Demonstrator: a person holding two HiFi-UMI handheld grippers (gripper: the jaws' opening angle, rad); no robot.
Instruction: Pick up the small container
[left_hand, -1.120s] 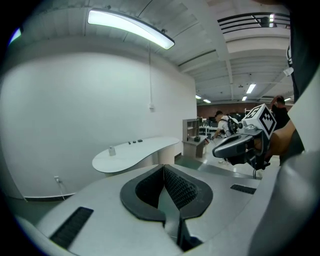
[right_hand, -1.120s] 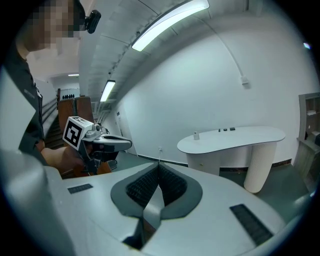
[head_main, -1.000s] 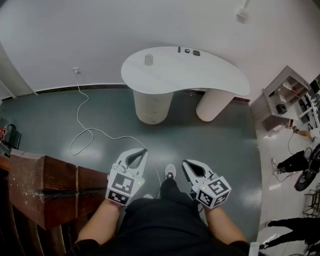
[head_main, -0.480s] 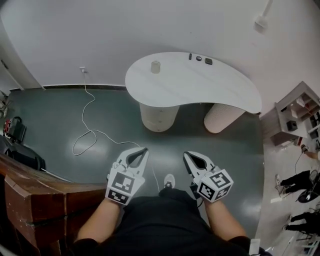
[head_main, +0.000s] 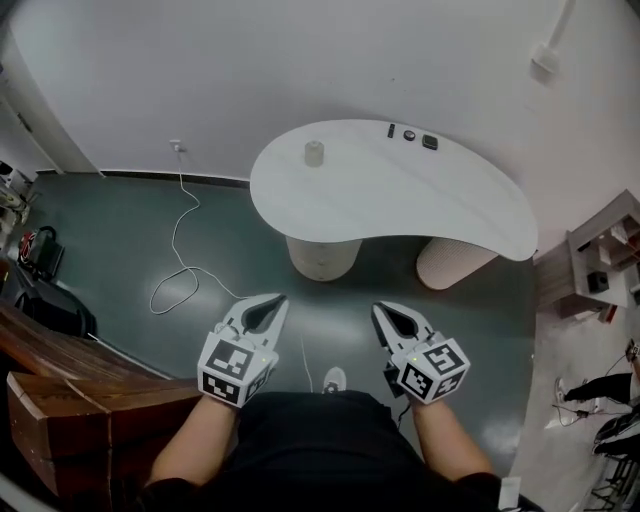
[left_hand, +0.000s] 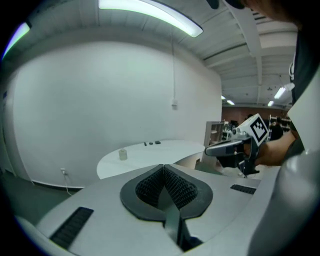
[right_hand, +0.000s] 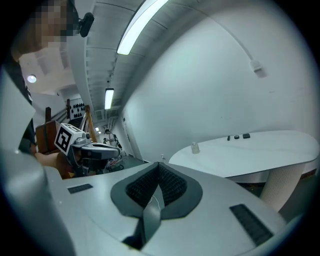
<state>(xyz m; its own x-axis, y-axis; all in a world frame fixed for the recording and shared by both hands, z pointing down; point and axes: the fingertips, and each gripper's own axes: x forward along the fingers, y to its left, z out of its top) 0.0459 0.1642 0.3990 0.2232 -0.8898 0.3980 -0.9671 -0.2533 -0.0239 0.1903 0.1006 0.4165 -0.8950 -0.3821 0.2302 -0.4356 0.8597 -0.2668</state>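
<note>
Grey-green floor (head_main: 120, 230) filled the near part of the room, and above it the person held both tools forward at about the same height. The left tongs (head_main: 282, 297) were closed, their ribbed pads pressed together with nothing between them. The right tongs (head_main: 376, 307) were closed and empty as well. A thin white cable (head_main: 178, 250) looped across the floor to the left of the left tongs, and a dark wooden piece of furniture (head_main: 70, 390) stood at the near left.

Farther on, well apart from both tools, stood the white kidney-shaped counter (head_main: 400, 200) on its two round pillars. The small pale cylindrical container (head_main: 314, 153) stood upright near the counter's far left edge, with bare top all around it. Three small dark objects (head_main: 410, 135) lay at the far edge, well to its right.

From the tongs the container lay straight ahead and far: a little right of the left tongs' line and more clearly left of the right tongs' line, so the left hand looked the nearer one. Its long axis stood vertical, which would favour a level approach from the side, once the jaws were opened.
</note>
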